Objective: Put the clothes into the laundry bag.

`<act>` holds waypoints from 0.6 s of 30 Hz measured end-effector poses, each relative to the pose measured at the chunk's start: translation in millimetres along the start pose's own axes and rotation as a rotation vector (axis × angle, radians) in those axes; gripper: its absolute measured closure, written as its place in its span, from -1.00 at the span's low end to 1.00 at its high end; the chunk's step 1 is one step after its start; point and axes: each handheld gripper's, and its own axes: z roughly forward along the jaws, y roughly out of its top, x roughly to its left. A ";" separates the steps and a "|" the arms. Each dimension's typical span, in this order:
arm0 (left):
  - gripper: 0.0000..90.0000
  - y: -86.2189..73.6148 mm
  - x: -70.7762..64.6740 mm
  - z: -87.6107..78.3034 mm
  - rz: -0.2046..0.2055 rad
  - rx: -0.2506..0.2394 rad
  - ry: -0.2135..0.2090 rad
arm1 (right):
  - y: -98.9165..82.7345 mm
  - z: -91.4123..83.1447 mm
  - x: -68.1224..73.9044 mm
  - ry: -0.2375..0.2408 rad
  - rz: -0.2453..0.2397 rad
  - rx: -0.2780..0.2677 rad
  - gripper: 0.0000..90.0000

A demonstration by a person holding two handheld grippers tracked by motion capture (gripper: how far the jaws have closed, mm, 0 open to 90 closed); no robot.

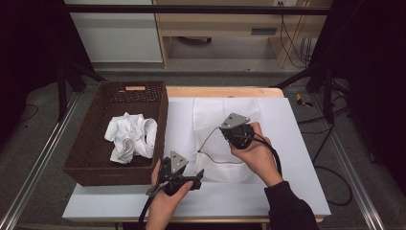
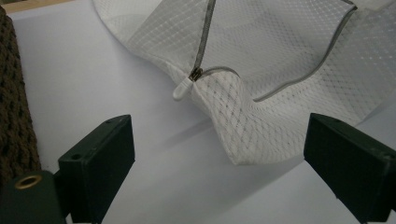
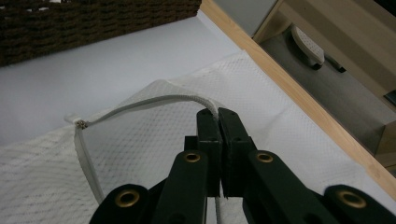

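Table: I see a white-topped table (image 1: 297, 143) with a wooden far edge, running across the high view.
Basket: a dark brown woven basket (image 1: 91, 143) sits on the table's left part, its long side just beside the bag.
Cloth: a crumpled white cloth (image 1: 130, 136) lies inside the basket, toward its near end.
Mesh bag: a white mesh laundry bag (image 1: 210, 115) lies on the table's middle, right of the basket. Its zipper edge is raised off the surface where my right claw has it; the rest rests flat.
Right gripper: my right gripper (image 3: 218, 116) is over the bag's middle, jaws pressed together on the grey zipper tape at the bag's opening, lifting that edge.
Left gripper: my left gripper (image 2: 219, 158) is low at the table's near edge, just short of the bag's near corner. Its jaws stand wide apart with nothing between the pads; the bag's corner lies ahead of them, untouched.
Zipper: the grey zipper (image 2: 201, 51) curves along the bag's open mouth.
Zipper pull: a small white pull tab (image 2: 181, 88) hangs at the zipper's end, facing my left gripper.
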 end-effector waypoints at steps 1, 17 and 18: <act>-0.80 0.8 1.0 -0.8 -0.001 -0.003 0.000 | 1.6 0.3 -0.2 0.002 0.006 -0.004 0.98; -0.80 16.0 3.4 -11.9 0.003 -0.007 -0.024 | 11.6 2.4 -8.5 0.032 0.035 -0.008 0.97; -0.80 16.4 3.8 -12.6 0.002 -0.008 -0.024 | 10.4 1.7 -8.2 0.033 0.035 -0.004 0.97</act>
